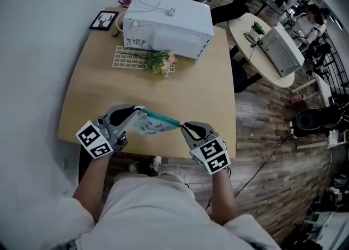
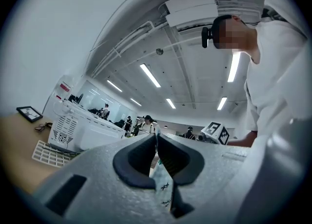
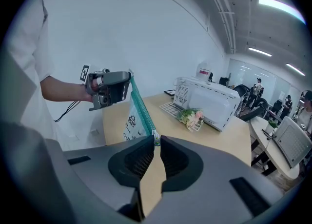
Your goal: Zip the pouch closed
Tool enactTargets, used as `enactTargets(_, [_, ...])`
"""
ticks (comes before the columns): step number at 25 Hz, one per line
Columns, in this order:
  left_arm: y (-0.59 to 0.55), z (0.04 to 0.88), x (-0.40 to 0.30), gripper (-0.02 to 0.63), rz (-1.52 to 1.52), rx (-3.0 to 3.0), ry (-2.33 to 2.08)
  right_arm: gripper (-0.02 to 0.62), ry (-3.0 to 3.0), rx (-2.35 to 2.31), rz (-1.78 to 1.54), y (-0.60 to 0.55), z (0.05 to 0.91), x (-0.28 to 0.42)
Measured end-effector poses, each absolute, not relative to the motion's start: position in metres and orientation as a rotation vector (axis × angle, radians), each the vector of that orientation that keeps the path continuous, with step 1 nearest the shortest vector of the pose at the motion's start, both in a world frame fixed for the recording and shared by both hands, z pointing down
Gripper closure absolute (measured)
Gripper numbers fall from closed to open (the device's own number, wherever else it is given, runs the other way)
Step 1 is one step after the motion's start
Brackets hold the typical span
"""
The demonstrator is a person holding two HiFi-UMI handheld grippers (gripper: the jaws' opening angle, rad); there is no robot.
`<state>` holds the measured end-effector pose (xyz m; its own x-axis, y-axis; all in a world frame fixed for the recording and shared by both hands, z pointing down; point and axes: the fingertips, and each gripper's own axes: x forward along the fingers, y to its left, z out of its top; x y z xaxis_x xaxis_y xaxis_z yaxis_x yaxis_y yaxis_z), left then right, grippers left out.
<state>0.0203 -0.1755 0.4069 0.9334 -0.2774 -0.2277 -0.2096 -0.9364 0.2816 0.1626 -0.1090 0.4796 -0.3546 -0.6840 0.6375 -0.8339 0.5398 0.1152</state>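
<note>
Pouch [image 1: 155, 125] held taut in the air between our two grippers, over the near edge of the tabletop [image 1: 103, 93].

We hold one end of the pouch in the left gripper [image 1: 139, 110], whose fingers [image 2: 139, 157] are pressed together on its printed white fabric. Our right gripper [image 1: 184, 127] has its fingers [image 3: 139, 159] pinching the zipper pull [image 3: 156, 137] at the other end. The teal zipper [image 1: 162, 118] runs in a straight line between the two grippers. Farther back on the tabletop we see a white appliance [image 1: 166, 23], a white grid rack [image 1: 128, 57] with a small bunch of flowers [image 1: 161, 62] lying on it, and a framed picture [image 1: 103, 20].
</note>
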Motion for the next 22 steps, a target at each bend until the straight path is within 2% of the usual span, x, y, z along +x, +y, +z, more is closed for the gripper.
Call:
enactTargets(7, [-0.192,0.399,0.015,0.581,-0.38,2.851,-0.48,0.539,-2.174,1.335,0.269,-0.135,0.459,0.172])
enactTargets(10, [-0.201,0.4,0.009,0.581,-0.324,2.865,-0.563,0.508,-2.18,1.406,0.239,-0.141,0.447,0.183])
enactTargets(15, [-0.225,0.404,-0.024,0.581,-0.283,2.813,-0.827,0.588,-2.213,1.59,0.284,-0.147,0.434,0.209])
enactTargets(22, [-0.24,0.396,-0.08,0.581,-0.276,2.725,-1.139,0.594,-2.227,1.817,0.391,-0.142,0.419,0.252])
